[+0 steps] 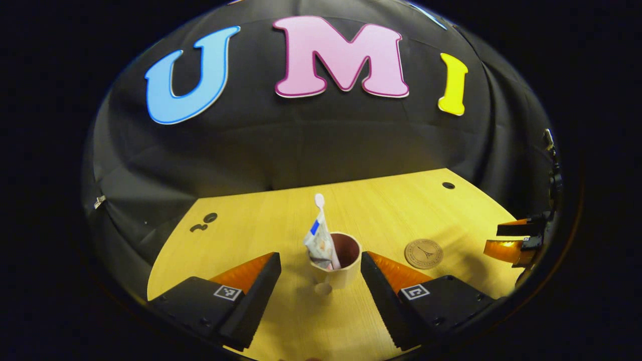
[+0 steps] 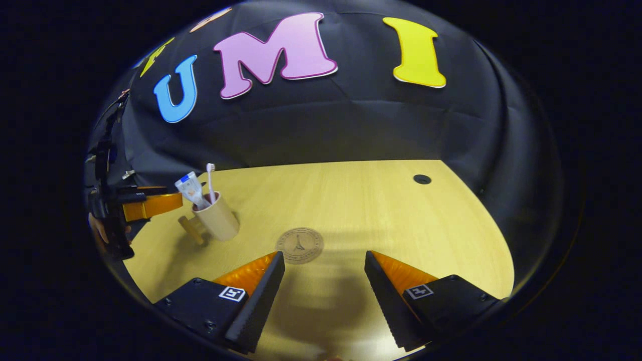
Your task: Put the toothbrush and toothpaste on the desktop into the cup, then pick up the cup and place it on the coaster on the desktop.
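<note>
Cup (image 1: 337, 263) is taken as the landmark: a beige cup with a dark inner wall, seen standing upright on the wooden bench (image 1: 401, 210) in the left gripper view. A toothpaste tube (image 1: 318, 243) is stood inside it, leaned toward the cup's left rim, and a white toothbrush (image 1: 319, 201) is seen rising from the cup just behind the tube. The left gripper (image 1: 321, 276) is held with its fingers spread wide, one on each side of the cup and apart from its wall; no contact is seen. A small handle appears to project from the near side of the cup, though this is poorly resolved.

The coaster (image 1: 424, 253), a round brown disc with a stamped emblem, is laid flat on the bench to the right of the cup, near it but not touching. Farther right of the cup, at the view's edge, the right gripper (image 1: 516, 239) is seen.

In the right gripper view the cup (image 2: 216, 216) is found far to the left, with the toothpaste tube (image 2: 190, 188) and toothbrush (image 2: 210, 180) standing in it. The left gripper (image 2: 170, 215) is seen straddling the cup from the left. The coaster (image 2: 300, 245) lies right of the cup, just ahead of the right gripper (image 2: 325, 281), whose fingers are spread wide and hold nothing. A dark round hole (image 2: 422, 179) is set in the bench well beyond the cup, to its right.
</note>
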`<move>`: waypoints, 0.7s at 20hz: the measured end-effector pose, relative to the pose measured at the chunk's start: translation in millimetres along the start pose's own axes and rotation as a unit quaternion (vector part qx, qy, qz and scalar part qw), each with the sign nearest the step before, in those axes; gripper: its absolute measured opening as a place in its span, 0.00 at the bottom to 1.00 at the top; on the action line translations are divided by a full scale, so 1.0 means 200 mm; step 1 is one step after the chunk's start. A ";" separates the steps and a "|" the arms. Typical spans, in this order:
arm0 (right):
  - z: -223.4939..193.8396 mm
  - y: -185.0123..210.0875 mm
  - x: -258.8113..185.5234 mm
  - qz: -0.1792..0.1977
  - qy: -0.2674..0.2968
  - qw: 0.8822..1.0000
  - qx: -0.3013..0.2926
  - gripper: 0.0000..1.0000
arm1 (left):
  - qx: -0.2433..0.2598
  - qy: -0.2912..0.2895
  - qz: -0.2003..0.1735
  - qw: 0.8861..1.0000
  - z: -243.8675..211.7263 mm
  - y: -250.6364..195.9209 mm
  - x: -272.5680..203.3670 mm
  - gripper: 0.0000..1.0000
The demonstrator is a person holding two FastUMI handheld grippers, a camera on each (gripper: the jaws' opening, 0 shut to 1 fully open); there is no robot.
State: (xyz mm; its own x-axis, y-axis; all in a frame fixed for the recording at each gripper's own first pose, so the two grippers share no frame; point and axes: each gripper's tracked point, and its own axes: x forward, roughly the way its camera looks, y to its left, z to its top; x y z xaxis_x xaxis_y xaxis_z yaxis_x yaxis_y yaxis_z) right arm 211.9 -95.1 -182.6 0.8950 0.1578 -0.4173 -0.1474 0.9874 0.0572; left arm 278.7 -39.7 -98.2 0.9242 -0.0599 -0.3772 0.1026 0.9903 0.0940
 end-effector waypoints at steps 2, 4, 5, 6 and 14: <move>-0.01 -0.13 -0.03 -0.023 -0.002 1.000 0.007 0.98 | 0.002 0.034 -0.002 0.999 -0.02 0.01 0.02 0.99; -0.03 -0.27 -0.07 -0.046 0.002 0.999 0.020 0.98 | -0.005 0.075 -0.002 0.997 -0.06 0.02 0.04 0.99; -0.06 -0.32 -0.09 -0.056 0.006 0.998 0.029 0.99 | -0.010 0.100 -0.003 0.995 -0.10 0.03 0.06 0.99; -0.08 -0.38 -0.11 -0.067 0.009 0.997 0.037 0.99 | -0.013 0.122 -0.006 0.992 -0.13 0.03 0.08 0.99; -0.21 -0.61 -0.23 -0.119 0.021 0.990 0.076 0.98 | 0.002 0.235 -0.047 0.971 -0.32 -0.03 0.23 1.00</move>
State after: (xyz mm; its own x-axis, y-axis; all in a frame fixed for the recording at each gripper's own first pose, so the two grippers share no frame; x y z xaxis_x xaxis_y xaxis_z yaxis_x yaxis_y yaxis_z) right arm 171.9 -222.8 -207.9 0.8784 -0.0775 -0.4717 0.1335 0.9873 0.0863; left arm 297.0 -41.1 -176.2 0.6408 -0.0856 -0.7629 0.1814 0.9825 0.0422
